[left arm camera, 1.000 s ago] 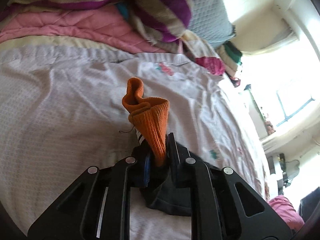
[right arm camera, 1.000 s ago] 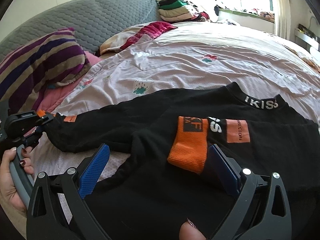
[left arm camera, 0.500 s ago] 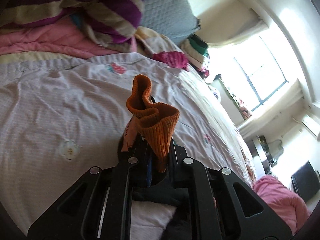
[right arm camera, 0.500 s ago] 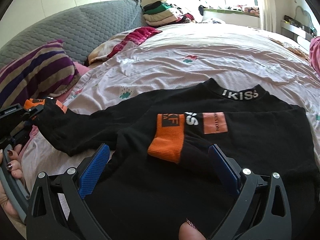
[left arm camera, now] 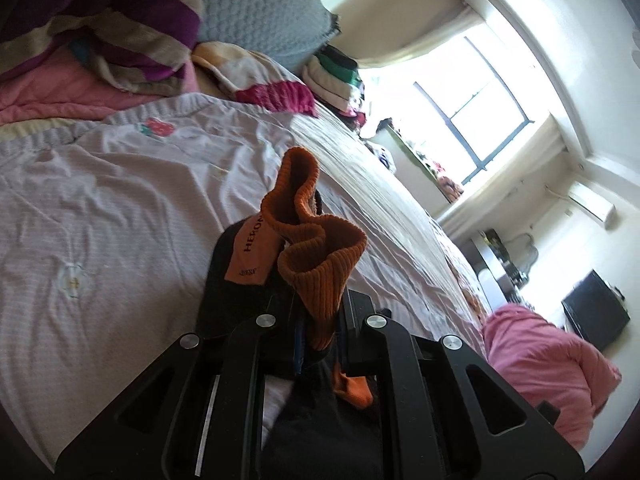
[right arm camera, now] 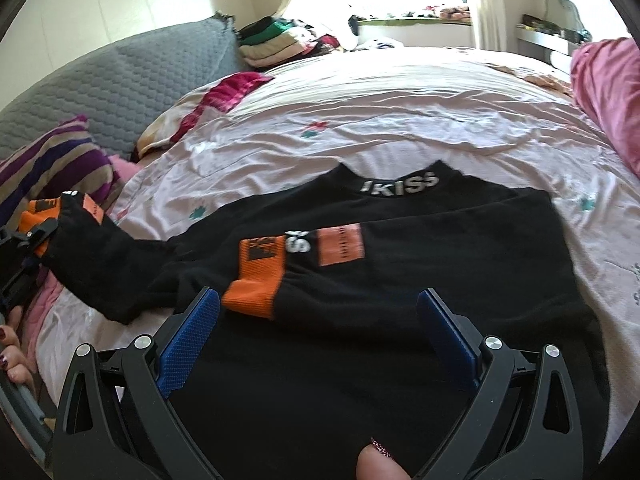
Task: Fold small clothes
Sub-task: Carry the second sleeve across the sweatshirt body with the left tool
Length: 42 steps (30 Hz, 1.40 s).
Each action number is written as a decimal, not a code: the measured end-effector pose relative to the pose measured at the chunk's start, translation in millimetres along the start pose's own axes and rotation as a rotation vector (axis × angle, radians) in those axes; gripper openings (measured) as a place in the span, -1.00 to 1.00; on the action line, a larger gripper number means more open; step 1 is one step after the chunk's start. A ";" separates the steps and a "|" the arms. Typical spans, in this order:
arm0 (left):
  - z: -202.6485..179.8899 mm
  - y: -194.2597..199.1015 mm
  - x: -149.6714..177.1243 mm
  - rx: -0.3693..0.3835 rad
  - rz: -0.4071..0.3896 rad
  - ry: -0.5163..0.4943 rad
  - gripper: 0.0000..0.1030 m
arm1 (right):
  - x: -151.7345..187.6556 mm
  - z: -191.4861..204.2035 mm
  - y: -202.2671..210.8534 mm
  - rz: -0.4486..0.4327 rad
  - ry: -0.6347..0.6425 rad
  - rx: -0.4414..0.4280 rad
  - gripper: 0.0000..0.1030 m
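Since a second ago, the left gripper (left arm camera: 320, 320) has been carrying the orange cuff (left arm camera: 320, 256) up and toward the shirt's middle; the window (left arm camera: 472, 120) now fills more of the left wrist view.

Bed (right arm camera: 400, 112) is taking up most of both views, with a pale printed sheet (left arm camera: 100, 200) lying rumpled across it. Grey quilted cushion (right arm camera: 120, 76) and striped pillow (right arm camera: 56, 160) are sitting at the head end; a pink blanket (right arm camera: 604, 92) is lying at the right edge.

Black shirt (right arm camera: 360, 360) is lying flat on the sheet, collar away from the right wrist camera. Its right sleeve is folded across the chest, its orange cuff (right arm camera: 256, 284) resting on the black cloth.

Left sleeve (right arm camera: 108, 276) is hanging stretched out to the left, lifted off the sheet.

Right gripper (right arm camera: 318, 324) is hovering over the shirt, jaws spread wide, nothing between the blue pads (right arm camera: 188, 332).

Left gripper's jaws are pressed together, pinching the left sleeve's cuff.
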State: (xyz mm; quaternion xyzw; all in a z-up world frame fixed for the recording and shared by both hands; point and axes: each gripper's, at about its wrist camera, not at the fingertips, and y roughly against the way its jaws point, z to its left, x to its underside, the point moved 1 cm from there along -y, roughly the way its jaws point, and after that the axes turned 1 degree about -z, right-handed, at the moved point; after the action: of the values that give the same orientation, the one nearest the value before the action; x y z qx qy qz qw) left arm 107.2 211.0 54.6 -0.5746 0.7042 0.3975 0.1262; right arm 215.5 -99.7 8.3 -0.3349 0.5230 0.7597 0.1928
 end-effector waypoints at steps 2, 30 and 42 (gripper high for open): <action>-5.9 -2.4 4.0 0.015 0.018 -0.018 -0.89 | 0.4 -9.0 4.9 -0.007 -0.021 0.014 0.91; -75.0 -55.6 76.7 0.162 0.302 -0.223 -0.89 | 9.5 -81.2 46.8 -0.077 -0.166 0.124 0.91; -96.9 -76.7 116.7 0.202 0.436 -0.318 -0.83 | 13.3 -111.6 53.3 -0.087 -0.247 0.155 0.91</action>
State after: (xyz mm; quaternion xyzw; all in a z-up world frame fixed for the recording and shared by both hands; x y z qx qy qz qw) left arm 168.2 58.2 12.0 -0.3247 0.8185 0.4283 0.2031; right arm 206.2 -223.7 8.9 -0.2455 0.5375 0.7434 0.3134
